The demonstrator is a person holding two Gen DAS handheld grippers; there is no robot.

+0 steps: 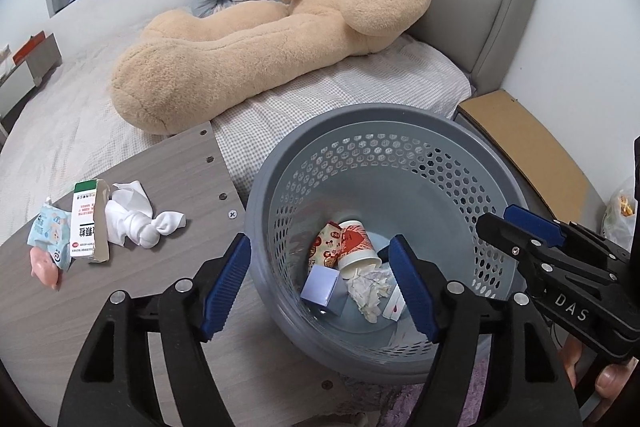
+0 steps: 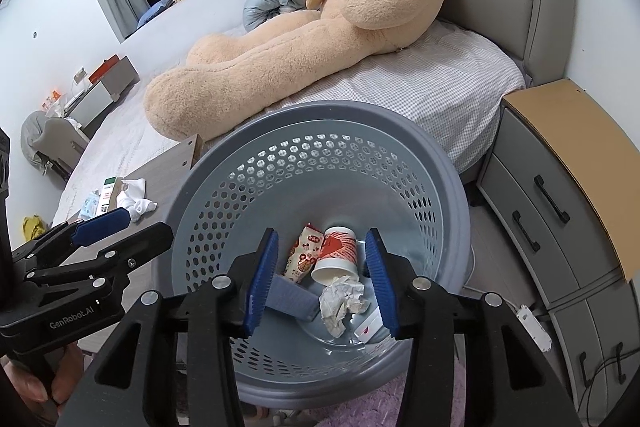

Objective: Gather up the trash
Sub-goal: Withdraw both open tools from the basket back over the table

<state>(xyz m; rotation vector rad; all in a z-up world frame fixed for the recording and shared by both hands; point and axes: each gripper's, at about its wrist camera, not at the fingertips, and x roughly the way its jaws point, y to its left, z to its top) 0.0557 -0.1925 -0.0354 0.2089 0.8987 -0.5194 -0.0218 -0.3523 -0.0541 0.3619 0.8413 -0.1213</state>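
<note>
Both my tools hang over the grey trash basket (image 1: 472,163), jaws apart and empty: left tool (image 1: 320,283), right tool (image 2: 322,281). Below them lie a paper cup (image 2: 338,253), crumpled paper (image 2: 340,301) and a small box (image 1: 320,285). Left of my left tool, a tissue (image 1: 136,215) and carton (image 1: 86,223) lie on the tabletop (image 1: 160,163).

Both grippers are built of matte black plastic arms with triangular cut-outs, joined at round silver rivets and small cross-head screws. Each finger carries a ribbed blue pad. The left gripper (image 1: 322,281) bears white "GenRobot.AI" lettering on its body, and the right gripper (image 2: 322,277) bears "DAS" in spaced white capitals. Bare fingertips (image 1: 610,385) wrap the right handle.
</note>
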